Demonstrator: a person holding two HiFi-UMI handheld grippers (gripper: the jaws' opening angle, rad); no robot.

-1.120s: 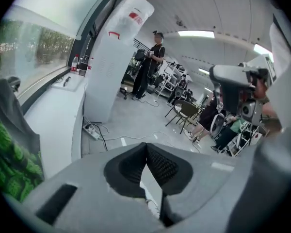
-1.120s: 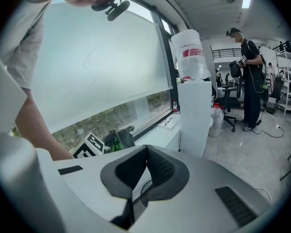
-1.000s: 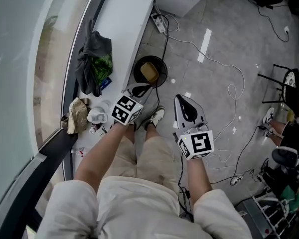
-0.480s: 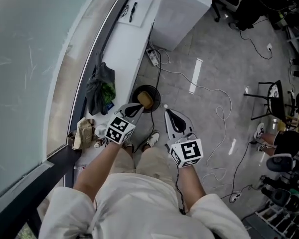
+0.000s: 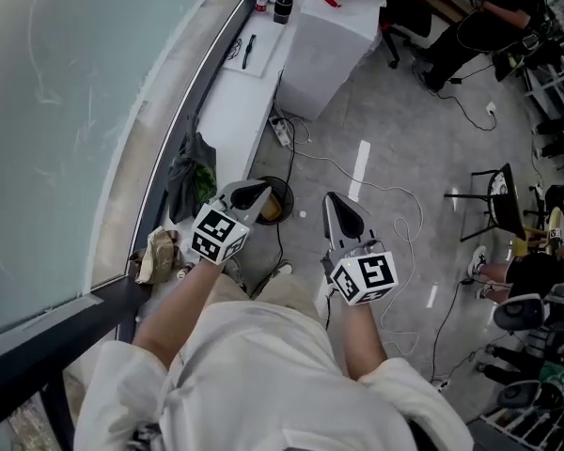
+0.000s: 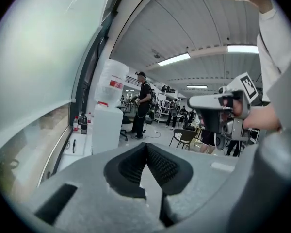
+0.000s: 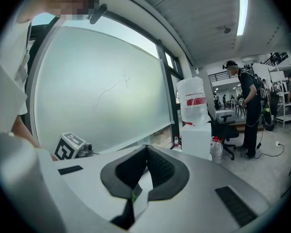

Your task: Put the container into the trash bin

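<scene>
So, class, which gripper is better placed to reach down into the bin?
Left, probably. In the head view the left gripper overlaps the bin at its rim, while the right gripper sits off to the bin's side. Both are shut and empty.

A tall frosted window [image 5: 66, 111] curves along the left, with a white ledge [image 5: 227, 101] running beneath it. The glossy grey floor [image 5: 404, 111] is strewn with cables [image 5: 406, 198]. A white water dispenser [image 5: 331, 36] stands by the ledge, and a black chair [image 5: 493, 209] sits farther right. Strip lights [image 6: 174, 59] glow on the arched ceiling [image 6: 203, 28]

Tan container [image 5: 271, 209] inside black trash bin [image 5: 288, 192]
</scene>
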